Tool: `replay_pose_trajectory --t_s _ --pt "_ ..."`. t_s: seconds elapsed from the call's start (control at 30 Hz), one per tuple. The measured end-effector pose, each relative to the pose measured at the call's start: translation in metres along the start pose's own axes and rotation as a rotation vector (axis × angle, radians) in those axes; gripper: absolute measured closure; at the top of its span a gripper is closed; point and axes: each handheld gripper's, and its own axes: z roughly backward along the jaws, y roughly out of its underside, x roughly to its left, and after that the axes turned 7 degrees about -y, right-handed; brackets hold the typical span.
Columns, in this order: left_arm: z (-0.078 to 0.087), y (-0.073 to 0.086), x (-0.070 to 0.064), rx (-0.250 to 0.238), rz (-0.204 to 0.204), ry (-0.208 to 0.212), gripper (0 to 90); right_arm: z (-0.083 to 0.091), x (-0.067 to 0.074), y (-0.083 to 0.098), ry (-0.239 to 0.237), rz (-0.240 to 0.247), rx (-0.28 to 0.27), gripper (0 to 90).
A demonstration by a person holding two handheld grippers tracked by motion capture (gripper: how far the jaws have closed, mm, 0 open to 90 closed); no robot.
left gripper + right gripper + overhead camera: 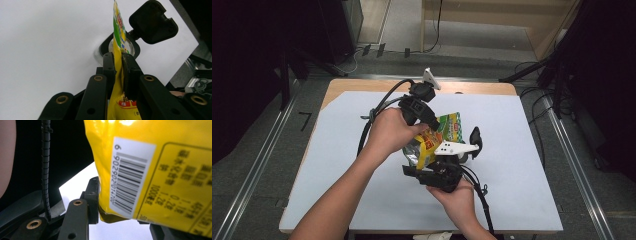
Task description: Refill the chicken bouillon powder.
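Note:
A yellow and green snack bag (448, 127) hangs in the air over the white sheet (512, 165), held between both grippers. My left gripper (431, 127) comes down from the upper left and is shut on the bag's thin upper edge. In the left gripper view the bag (117, 37) stands edge-on with the left gripper (118, 57) pinching it flat. My right gripper (422, 164) holds the bag from below. In the right gripper view the bag's yellow barcode side (150, 170) sits between the jaws of the right gripper (125, 218), and the left fingertip (93, 197) presses its lower corner.
The white sheet covers a wooden table (362, 85) whose far edge shows at the back. Black cables (372, 117) trail from both grippers across the sheet. Dark stands and floor cables surround the table. A black flap (153, 21) on the right gripper sits just beyond the bag.

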Motion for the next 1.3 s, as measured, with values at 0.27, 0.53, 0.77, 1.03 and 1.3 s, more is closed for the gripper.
replay_pose_trajectory --t_s 0.27,0.53,0.77,1.03,1.3 --pt "0.003 0.000 -0.008 -0.012 -0.021 -0.062 85.7 -0.002 0.005 -0.001 0.036 0.019 0.006 58.1" --pt "0.004 0.001 -0.014 -0.015 -0.036 -0.101 86.1 -0.002 0.009 -0.001 0.091 0.029 0.027 58.6" --pt "0.004 0.000 -0.012 -0.012 -0.027 -0.097 86.2 0.001 0.011 -0.002 0.105 0.032 0.035 62.1" --pt "0.006 -0.002 -0.011 -0.019 -0.011 -0.043 85.8 0.002 0.008 -0.003 0.019 -0.018 0.005 66.1" --pt "0.007 0.000 -0.013 -0.040 -0.019 -0.073 87.9 0.005 0.003 -0.001 0.000 -0.036 -0.001 71.0"
